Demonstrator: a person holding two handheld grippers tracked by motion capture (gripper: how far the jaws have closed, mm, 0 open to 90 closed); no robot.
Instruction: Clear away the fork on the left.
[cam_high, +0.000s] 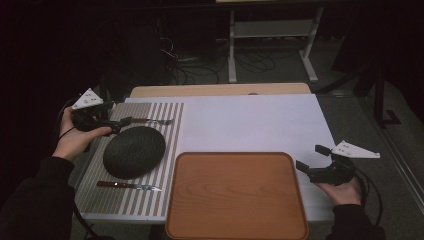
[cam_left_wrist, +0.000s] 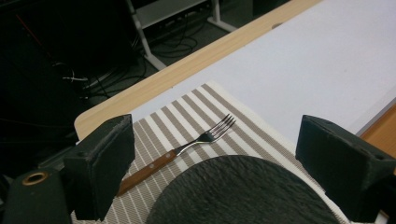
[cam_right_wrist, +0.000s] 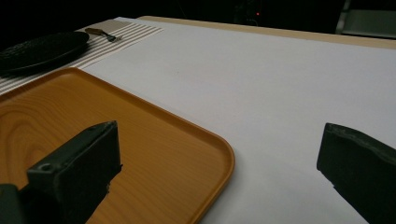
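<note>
High view: a striped mat (cam_high: 165, 165) covers the left end of the table (cam_high: 250, 120), and on it a dark plate (cam_high: 134, 151) lies between a fork (cam_high: 150, 121) at the far edge and a knife (cam_high: 129, 186) at the near edge. A wooden tray (cam_high: 235, 195) sits just right of the mat, at the table's near edge. The plate lies close beside the fork on its near side, not touching it as far as I can tell.

My left gripper (cam_high: 120, 124) is at the mat's far left corner, right at the fork's wooden handle end. In the left gripper view the fork (cam_left_wrist: 187, 149) lies flat on the stripes beyond my jaws, its handle running down toward the left jaw and its tines pointing away, with the plate (cam_left_wrist: 243, 196) low between the jaws. The jaws stand wide apart and hold nothing; no pad touches the fork.

My right gripper (cam_high: 312, 161) hovers past the tray's right edge. In the right gripper view its jaws gape wide and empty, with the tray (cam_right_wrist: 140, 135) corner beneath the left one
</note>
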